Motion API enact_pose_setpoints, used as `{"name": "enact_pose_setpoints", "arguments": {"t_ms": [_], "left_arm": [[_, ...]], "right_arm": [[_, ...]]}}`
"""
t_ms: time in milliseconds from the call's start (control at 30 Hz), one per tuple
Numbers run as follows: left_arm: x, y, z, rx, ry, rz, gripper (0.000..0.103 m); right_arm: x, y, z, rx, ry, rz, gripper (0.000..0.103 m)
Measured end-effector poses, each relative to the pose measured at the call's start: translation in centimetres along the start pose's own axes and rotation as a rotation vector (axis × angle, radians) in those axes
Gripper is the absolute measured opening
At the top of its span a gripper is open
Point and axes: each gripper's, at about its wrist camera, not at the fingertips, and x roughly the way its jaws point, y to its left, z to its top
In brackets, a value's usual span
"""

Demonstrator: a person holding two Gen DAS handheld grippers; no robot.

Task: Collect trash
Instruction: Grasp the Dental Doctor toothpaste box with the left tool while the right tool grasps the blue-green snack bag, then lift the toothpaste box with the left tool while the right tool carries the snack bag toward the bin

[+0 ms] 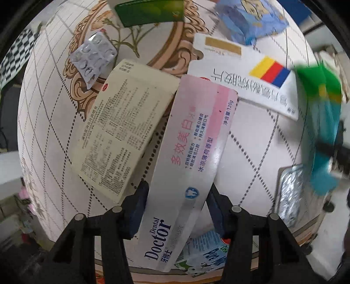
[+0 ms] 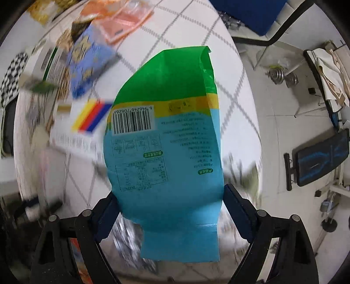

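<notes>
My left gripper (image 1: 177,196) is shut on a white and pink toothpaste box (image 1: 190,157) marked "Dental Doctor", held above the round table (image 1: 251,148). My right gripper (image 2: 168,196) is shut on a green, yellow and blue snack bag (image 2: 166,135) with a barcode, lifted over the table; the bag also shows blurred at the right of the left wrist view (image 1: 321,122). On the table lie a cream leaflet box (image 1: 124,131), a silver blister pack (image 1: 93,55), a white box with yellow, red and blue stripes (image 1: 245,72), a green packet (image 1: 151,11) and a blue wrapper (image 1: 251,17).
A second silver blister pack (image 1: 291,194) lies near the table's right edge. A blue printed wrapper (image 1: 210,255) lies under the toothpaste box. Orange packets (image 2: 122,19) lie at the table's far side. Beside the table, the floor holds a black stand (image 2: 317,159) and dumbbells (image 2: 282,76).
</notes>
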Motion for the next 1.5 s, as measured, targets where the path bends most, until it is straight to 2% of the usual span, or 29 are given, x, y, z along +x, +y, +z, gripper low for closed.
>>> {"name": "enact_pose_setpoints", "arguments": {"t_ms": [100, 167, 267, 433, 500, 567, 633, 700, 733, 800, 967, 1067, 1133, 1267, 1367, 1500], "left_arm": [[0.3, 0.8, -0.3, -0.018, -0.019, -0.003, 0.049], [0.1, 1.6, 0.7, -0.021, -0.007, -0.001, 0.049], [0.3, 2.1, 0.6, -0.02, -0.016, 0.013, 0.049], [-1.0, 2.9, -0.4, -0.023, -0.056, 0.043, 0.048], [-1.7, 3.0, -0.2, -0.022, -0.075, 0.058, 0.047], [-2.7, 3.1, -1.1, -0.028, -0.096, 0.067, 0.047], [-4.2, 3.1, -1.8, -0.041, -0.118, 0.078, 0.047], [-5.6, 3.9, -2.5, -0.058, -0.146, 0.077, 0.047], [-6.1, 2.6, -2.3, -0.063, -0.155, 0.079, 0.047], [-7.6, 2.9, -2.8, -0.076, -0.187, 0.081, 0.047], [-9.1, 0.3, -3.2, -0.127, -0.275, 0.082, 0.047], [-10.4, 0.0, -3.6, -0.154, -0.324, 0.08, 0.047], [-11.4, 0.7, -4.6, -0.169, -0.355, 0.075, 0.047], [-13.7, 2.3, -8.8, -0.197, -0.417, 0.043, 0.047], [-15.2, 3.4, -12.1, -0.186, -0.458, 0.016, 0.047], [-16.6, 5.4, -17.7, -0.147, -0.514, -0.021, 0.047]], "right_arm": [[-0.2, -0.5, -1.4, -0.016, 0.026, -0.014, 0.093], [-0.8, -0.6, -1.6, -0.007, -0.017, -0.031, 0.102], [-1.2, -0.6, -1.1, 0.015, -0.061, -0.031, 0.102], [-0.1, -0.3, 0.1, 0.028, -0.062, -0.069, 0.102], [0.1, 0.2, 0.0, 0.033, -0.063, -0.071, 0.092], [-0.1, 0.7, 0.1, 0.029, -0.072, -0.079, 0.09], [-0.3, 1.0, -0.3, 0.024, -0.072, -0.079, 0.084], [-0.5, 1.3, -0.8, 0.02, -0.074, -0.07, 0.083], [-0.9, 1.4, -1.0, 0.021, -0.077, -0.061, 0.083], [-1.7, 1.6, -1.5, 0.019, -0.087, -0.045, 0.083], [-4.7, 2.7, -3.2, 0.003, -0.163, -0.013, 0.083], [-6.9, 3.8, -4.5, -0.013, -0.208, 0.01, 0.083], [-8.5, 4.7, -5.7, -0.033, -0.237, 0.028, 0.083], [-11.2, 6.6, -8.6, -0.063, -0.292, 0.05, 0.083], [-13.2, 8.1, -12.0, -0.064, -0.334, 0.069, 0.083], [-15.4, 10.6, -18.4, -0.056, -0.394, 0.079, 0.083]]}}
